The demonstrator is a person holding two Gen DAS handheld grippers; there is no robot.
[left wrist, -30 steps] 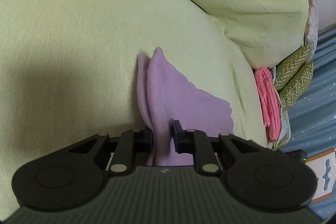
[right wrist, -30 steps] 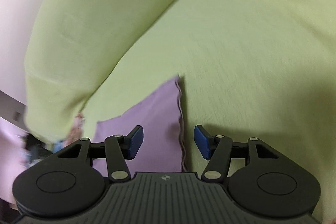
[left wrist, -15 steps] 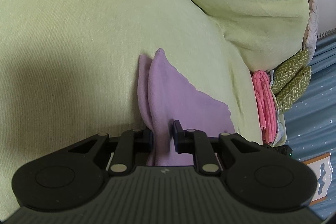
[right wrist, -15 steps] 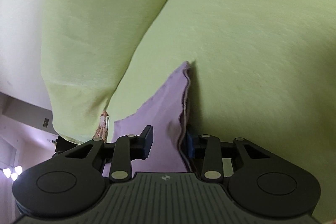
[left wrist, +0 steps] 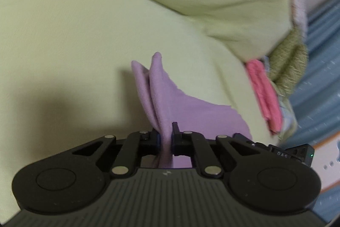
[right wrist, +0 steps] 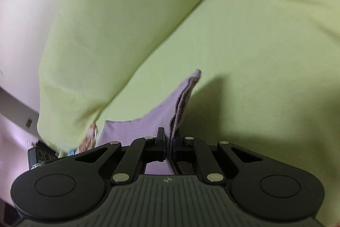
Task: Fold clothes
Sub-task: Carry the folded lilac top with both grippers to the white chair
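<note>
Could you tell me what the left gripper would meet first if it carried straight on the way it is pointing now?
Probably the light green cushion. The left gripper is shut on the purple cloth, which would travel with it, and the seat surface fills the view ahead. How far off it lies is unclear.

A lilac cloth, soft and matte, is doubled into layers on a pale green sofa seat. One edge is lifted and pinched upright, its two corners poking up side by side; the rest trails down flat across the cushion. A stitched hem runs along its raised edge.
</note>
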